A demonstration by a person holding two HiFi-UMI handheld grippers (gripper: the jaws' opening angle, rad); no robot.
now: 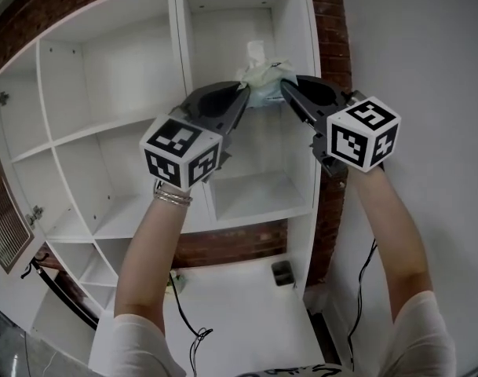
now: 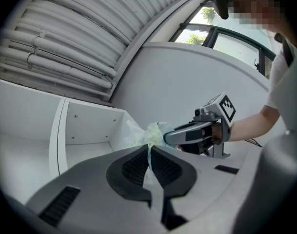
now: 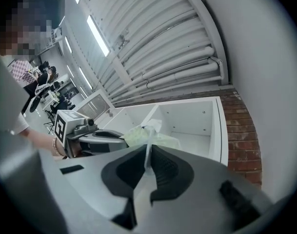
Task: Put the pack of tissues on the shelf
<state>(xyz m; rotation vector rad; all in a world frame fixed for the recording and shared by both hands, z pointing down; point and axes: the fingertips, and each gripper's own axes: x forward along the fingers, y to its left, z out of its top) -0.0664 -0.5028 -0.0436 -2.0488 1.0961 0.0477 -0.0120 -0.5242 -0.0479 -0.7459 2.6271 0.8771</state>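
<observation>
In the head view the pack of tissues (image 1: pixel 264 78) hangs between the left gripper (image 1: pixel 240 94) and the right gripper (image 1: pixel 289 86), in front of the upper right compartment of the white shelf (image 1: pixel 254 203); the left gripper view shows that gripper's jaws pinched on what seems to be the wrapper's thin edge, and the right gripper view shows the same.

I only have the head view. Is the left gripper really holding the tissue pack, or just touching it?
Observer: Holding. The left gripper view shows the left gripper with its fingers shut on a thin edge of the pack of tissues.
Operator: And the right one?
Observer: Same. In the right gripper view, the right gripper pinches the pack's edge on its own side.
Operator: What's overhead?
Observer: Pipes running under a ribbed ceiling.
</observation>
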